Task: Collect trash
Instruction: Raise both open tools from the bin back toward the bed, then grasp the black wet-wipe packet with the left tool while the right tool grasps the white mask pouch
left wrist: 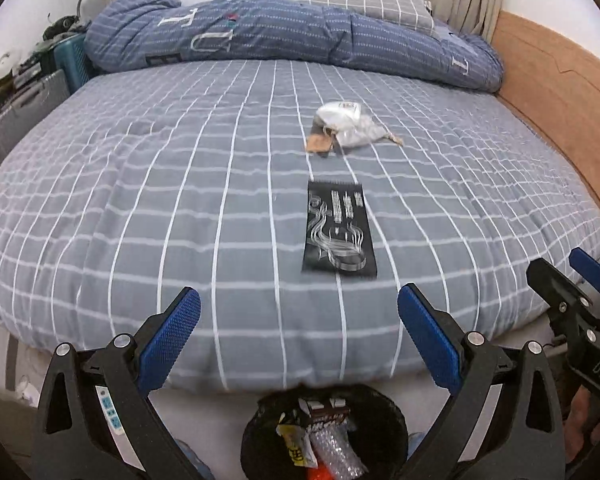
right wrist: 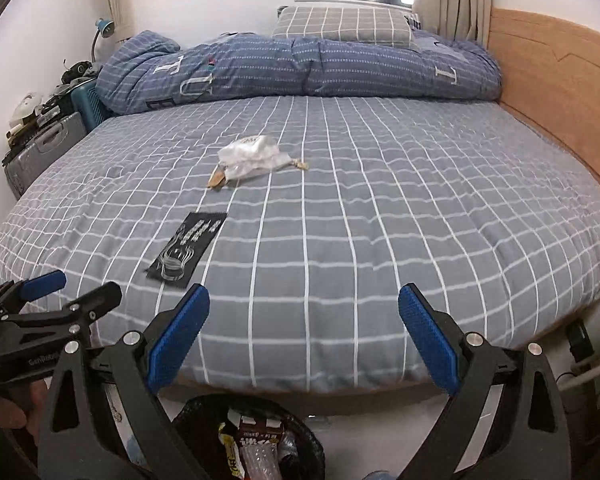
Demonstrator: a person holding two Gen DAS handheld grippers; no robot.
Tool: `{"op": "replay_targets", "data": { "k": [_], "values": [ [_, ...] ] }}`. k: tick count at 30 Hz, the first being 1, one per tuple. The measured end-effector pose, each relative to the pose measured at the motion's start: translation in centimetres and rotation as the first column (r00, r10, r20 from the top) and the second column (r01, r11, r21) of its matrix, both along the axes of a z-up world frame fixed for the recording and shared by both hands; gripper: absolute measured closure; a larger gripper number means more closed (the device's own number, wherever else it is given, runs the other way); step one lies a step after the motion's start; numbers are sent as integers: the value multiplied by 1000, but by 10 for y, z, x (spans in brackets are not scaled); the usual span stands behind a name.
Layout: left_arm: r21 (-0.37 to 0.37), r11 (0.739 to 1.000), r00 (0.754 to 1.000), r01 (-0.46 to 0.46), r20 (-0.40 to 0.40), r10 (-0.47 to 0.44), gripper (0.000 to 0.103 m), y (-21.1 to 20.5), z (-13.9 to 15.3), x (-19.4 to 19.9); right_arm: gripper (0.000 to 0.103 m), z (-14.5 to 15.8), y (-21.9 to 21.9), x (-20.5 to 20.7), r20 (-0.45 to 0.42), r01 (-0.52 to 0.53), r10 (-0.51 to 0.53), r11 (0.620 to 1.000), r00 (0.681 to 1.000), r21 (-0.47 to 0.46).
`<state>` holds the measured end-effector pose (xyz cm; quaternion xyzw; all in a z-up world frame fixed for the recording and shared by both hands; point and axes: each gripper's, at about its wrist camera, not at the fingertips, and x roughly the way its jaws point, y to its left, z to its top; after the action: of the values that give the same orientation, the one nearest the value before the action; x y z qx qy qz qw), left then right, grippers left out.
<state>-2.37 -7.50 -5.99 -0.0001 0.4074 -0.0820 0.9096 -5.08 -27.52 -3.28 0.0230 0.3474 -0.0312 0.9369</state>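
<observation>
Below both empty, wide-open grippers, left (left wrist: 299, 322) and right (right wrist: 304, 320), sits the bin (left wrist: 260, 412). On the bed (left wrist: 140, 200), the black packet (left wrist: 339, 230) looks light, flat, slippery; pinch an edge.

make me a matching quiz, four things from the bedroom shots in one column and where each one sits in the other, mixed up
Things
1. black packet
2. crumpled clear plastic wrapper
3. trash bin
4. grey checked pillow

Places
A. on the floor at the foot of the bed, below the grippers
B. at the far end of the bed, behind the rolled blue duvet
C. flat on the grey checked bedspread, nearest the grippers
D. further up the bedspread, beside a small brown tag

Pairs: 1-C, 2-D, 3-A, 4-B
</observation>
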Motion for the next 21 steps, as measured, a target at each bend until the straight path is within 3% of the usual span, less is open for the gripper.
{"op": "replay_targets", "data": {
  "k": [10, 18, 20, 21],
  "values": [
    [-3, 1000, 998, 27, -58, -27, 6, -16, -18, 53, 12, 7, -16, 32, 20, 3, -3, 1000, 1000, 8],
    [42, 998, 995, 47, -84, -44, 7, -33, -36, 87, 12, 3, -24, 65, -4, -7, 7, 1000, 1000, -8],
    [38, 998, 994, 52, -94, -49, 10, -35, -39, 95, 12, 3, -23, 72, -5, -10, 10, 1000, 1000, -10],
    [37, 998, 993, 59, -101, -55, 16, -36, -40, 97, 11, 3, -24, 76, 1, -11, 11, 1000, 1000, -6]
  ]
}}
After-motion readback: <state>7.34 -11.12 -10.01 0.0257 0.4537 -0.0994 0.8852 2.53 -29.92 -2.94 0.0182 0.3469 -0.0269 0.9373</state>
